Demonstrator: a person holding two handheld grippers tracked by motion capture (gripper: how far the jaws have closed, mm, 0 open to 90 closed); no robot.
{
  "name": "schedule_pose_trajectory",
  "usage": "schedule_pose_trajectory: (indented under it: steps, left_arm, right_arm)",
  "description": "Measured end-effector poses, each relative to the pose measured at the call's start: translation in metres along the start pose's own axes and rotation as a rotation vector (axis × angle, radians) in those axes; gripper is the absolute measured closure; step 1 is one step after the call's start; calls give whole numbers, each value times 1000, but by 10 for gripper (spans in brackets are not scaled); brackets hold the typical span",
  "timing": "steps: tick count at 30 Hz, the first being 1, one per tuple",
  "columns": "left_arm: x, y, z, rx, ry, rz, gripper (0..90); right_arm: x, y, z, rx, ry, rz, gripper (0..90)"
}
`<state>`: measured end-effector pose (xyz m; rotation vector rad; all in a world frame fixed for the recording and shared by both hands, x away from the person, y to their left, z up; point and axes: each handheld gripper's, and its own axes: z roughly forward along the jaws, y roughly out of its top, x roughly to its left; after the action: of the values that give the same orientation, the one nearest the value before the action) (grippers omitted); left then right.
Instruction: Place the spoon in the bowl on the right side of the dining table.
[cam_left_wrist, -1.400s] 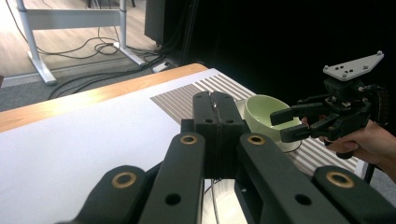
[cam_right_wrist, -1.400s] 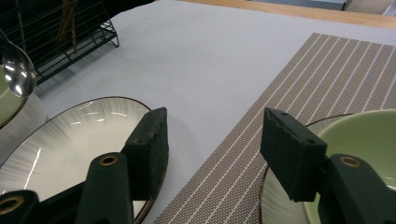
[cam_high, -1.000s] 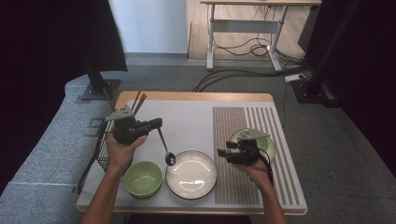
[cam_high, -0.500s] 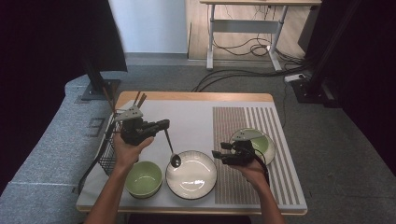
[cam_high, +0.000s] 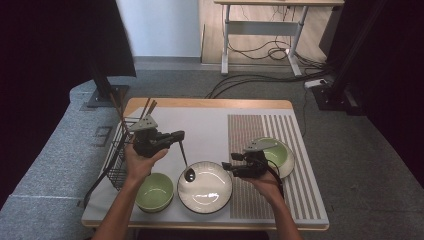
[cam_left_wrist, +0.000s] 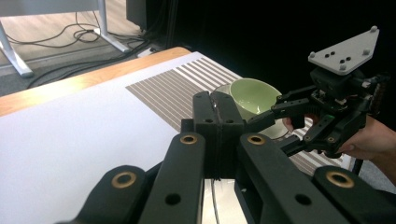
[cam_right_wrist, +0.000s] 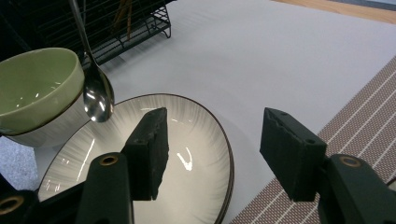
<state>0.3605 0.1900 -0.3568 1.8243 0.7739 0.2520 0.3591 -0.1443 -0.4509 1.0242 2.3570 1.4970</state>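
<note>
Left gripper (cam_high: 175, 136) has its jaws clamped on the thin handle of a spoon (cam_high: 189, 174), and I see the bowl end hanging over the near-left rim of the white plate (cam_high: 205, 187). Right gripper (cam_high: 227, 167) waits with jaws apart and nothing between them, at the plate's right edge. My worry is that the slim handle pivots in that pinch, so the spoon clinks the rim or slides off toward the green bowl (cam_high: 154, 190). From the right gripper view I see the spoon (cam_right_wrist: 97, 98) hanging clear above the plate, beside that bowl (cam_right_wrist: 35, 86). From the left gripper view I see the second green bowl (cam_left_wrist: 254, 95) behind the other gripper.
</note>
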Motion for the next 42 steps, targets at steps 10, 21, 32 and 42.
schedule_pose_trajectory:
  steps: [10,21,32,42]
  left_arm:
    - [-2,-3,8,9,-16,-4,900]
    - [-5,-4,10,10,-35,-6,900]
    - [-6,-5,11,13,-34,-6,900]
    - [-14,2,13,13,-30,20,900]
  right_arm:
    - [10,7,11,10,40,-29,432]
    - [23,15,25,11,91,-52,442]
    - [32,18,36,23,116,-70,445]
    - [30,18,35,18,112,-64,445]
